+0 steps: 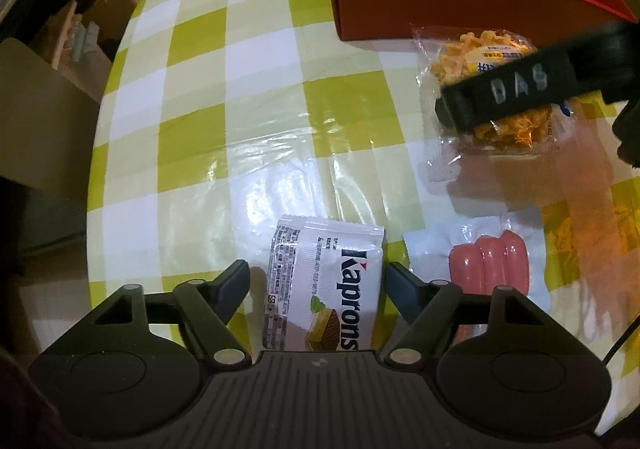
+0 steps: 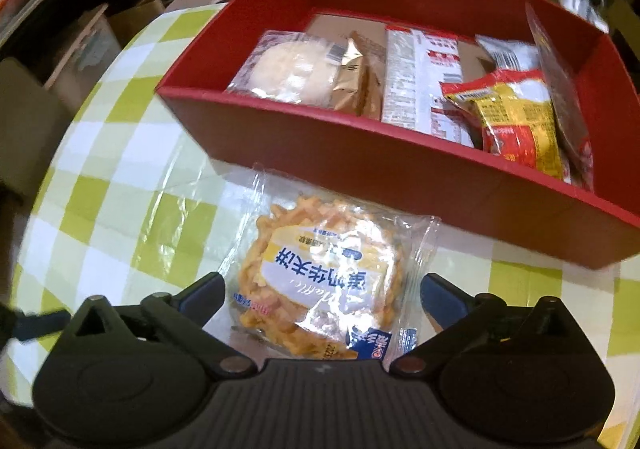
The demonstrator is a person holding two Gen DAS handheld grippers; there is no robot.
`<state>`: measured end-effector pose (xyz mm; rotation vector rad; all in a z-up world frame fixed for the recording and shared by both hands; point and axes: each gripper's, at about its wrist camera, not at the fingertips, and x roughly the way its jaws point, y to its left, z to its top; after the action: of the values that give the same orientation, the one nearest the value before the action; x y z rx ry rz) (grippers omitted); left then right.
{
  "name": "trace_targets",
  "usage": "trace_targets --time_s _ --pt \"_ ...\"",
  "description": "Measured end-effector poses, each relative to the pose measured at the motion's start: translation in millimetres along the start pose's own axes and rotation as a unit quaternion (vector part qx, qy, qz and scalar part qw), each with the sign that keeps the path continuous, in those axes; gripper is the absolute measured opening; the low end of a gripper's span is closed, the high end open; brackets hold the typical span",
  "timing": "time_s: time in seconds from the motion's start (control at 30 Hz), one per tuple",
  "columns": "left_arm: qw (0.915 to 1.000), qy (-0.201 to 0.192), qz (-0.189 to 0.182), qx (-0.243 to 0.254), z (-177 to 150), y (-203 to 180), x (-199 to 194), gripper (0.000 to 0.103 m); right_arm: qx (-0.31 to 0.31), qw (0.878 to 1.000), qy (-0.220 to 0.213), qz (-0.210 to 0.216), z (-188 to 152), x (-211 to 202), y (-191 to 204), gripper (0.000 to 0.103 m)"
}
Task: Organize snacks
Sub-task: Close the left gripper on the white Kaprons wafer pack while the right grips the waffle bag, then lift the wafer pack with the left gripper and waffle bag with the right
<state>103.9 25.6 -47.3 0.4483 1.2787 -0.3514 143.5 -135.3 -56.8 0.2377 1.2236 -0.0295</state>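
Red box w/ 5 snack pkts; 3 loose pkts outside; L gripper, R gripper both wide open, empty.

Red box; green-white checked tablecloth; white wafer packet; pink sausages.

Waffle pack partly hidden behind right gripper; wafer packet bottom cut by left gripper body; box cropped at frame top.
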Motion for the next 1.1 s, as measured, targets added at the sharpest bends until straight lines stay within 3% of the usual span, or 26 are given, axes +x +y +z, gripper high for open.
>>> trace_targets --time_s 0.13,0.33,0.4,0.43,0.47,0.5,0.6,0.8,0.93,1.03,1.1 --pt "0.9999 0.001 -0.002 -0.015 1.4 3.1 1.5 0.083 0.023 0.999 0.009 0.029 3.9 -1.5 6.5 0.103" --pt "0.9998 -0.011 0.013 0.002 -0.9 2.1 3.5 0.09 -0.064 0.997 -0.019 -0.024 -6.6 8.8 35.8 0.103" --pt "0.9999 -0.01 0.005 -0.004 -0.7 4.5 4.0 0.086 -0.077 0.996 -0.024 -0.026 -8.8 9.3 37.1 0.103" --pt "0.9999 -0.009 -0.003 -0.008 -0.5 5.6 3.7 0.08 -0.082 0.996 -0.025 -0.025 -9.2 8.4 37.2 0.103" --pt "0.9998 -0.007 -0.015 -0.012 0.2 6.4 2.5 0.075 -0.09 0.995 -0.026 -0.019 -9.7 6.4 36.8 0.101" --pt "0.9995 -0.004 -0.026 -0.015 0.4 6.1 1.0 0.066 -0.095 0.995 -0.026 -0.011 -9.6 2.4 35.4 0.093" --pt "0.9997 -0.004 -0.022 -0.012 0.9 2.0 -0.4 0.066 -0.084 0.996 -0.019 0.008 -12.5 -6.4 22.9 0.085" --pt "0.9997 -0.004 -0.019 -0.016 1.4 1.6 -2.4 0.066 -0.079 0.996 -0.032 -0.013 -26.3 -31.9 -9.2 0.076" --pt "0.9997 -0.012 -0.02 -0.003 -0.3 -2.3 -7.2 0.07 -0.041 0.998 -0.038 0.008 -35.9 -53.7 -36.2 0.062" --pt "1.0 0.0 0.0 0.004 -2.0 -5.7 0.7 0.085 -0.015 0.999 -0.034 0.005 -41.9 -50.9 -46.0 0.064" --pt "0.9999 0.005 0.001 -0.012 -1.5 -2.1 2.0 0.085 0.007 1.0 -0.012 0.019 -38.9 -43.3 -53.8 0.071"
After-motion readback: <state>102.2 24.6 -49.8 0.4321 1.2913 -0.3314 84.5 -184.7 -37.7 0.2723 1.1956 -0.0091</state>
